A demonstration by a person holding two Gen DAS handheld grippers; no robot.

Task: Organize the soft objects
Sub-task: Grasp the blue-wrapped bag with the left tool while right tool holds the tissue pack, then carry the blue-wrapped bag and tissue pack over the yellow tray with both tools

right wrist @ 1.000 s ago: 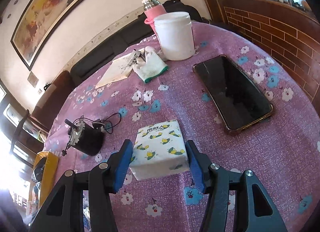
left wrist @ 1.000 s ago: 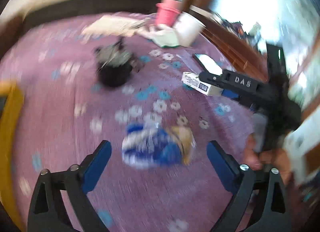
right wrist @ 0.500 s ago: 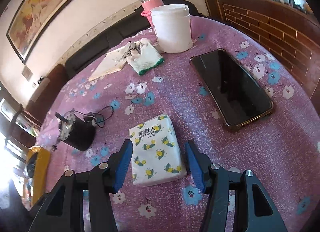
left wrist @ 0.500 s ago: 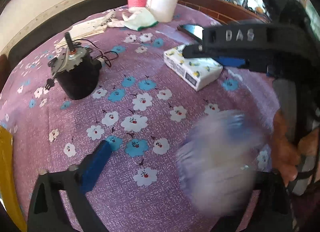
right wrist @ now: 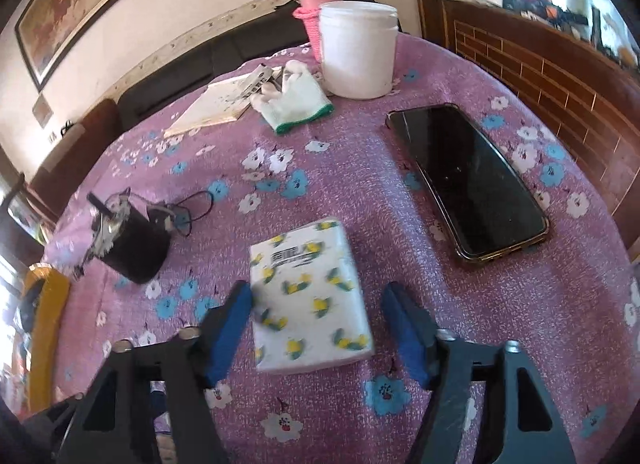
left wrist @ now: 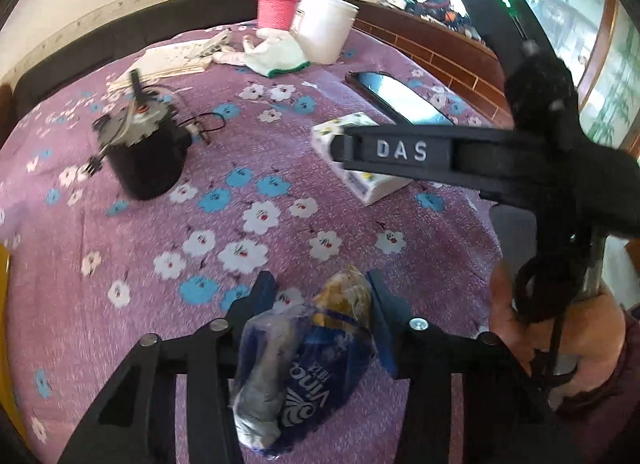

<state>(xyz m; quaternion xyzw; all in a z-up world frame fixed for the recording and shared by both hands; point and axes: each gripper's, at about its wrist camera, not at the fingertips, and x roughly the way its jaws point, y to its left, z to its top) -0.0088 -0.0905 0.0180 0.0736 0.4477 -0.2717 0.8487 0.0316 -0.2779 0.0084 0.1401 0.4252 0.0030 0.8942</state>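
My left gripper (left wrist: 320, 292) is shut on a blue and yellow soft tissue pack (left wrist: 304, 360) and holds it over the purple flowered tablecloth (left wrist: 160, 304). My right gripper (right wrist: 316, 304) is open, its blue pads either side of a white tissue pack with yellow flowers (right wrist: 308, 300) that lies flat on the cloth. That pack also shows in the left wrist view (left wrist: 360, 180), partly hidden behind the right gripper's black body (left wrist: 440, 156). A white glove with a green cuff (right wrist: 294, 98) lies at the back.
A black motor with wires (right wrist: 128, 232) stands at the left. A phone (right wrist: 464, 180) lies at the right. A white tub (right wrist: 356, 48), a pink flask (right wrist: 314, 0) and a booklet (right wrist: 224, 100) sit at the back. A yellow object (right wrist: 44, 324) is at the left edge.
My left gripper has closed on the blue tissue pack and lifted it. My right gripper has opened wider and eased back from the white pack, which now lies flat.
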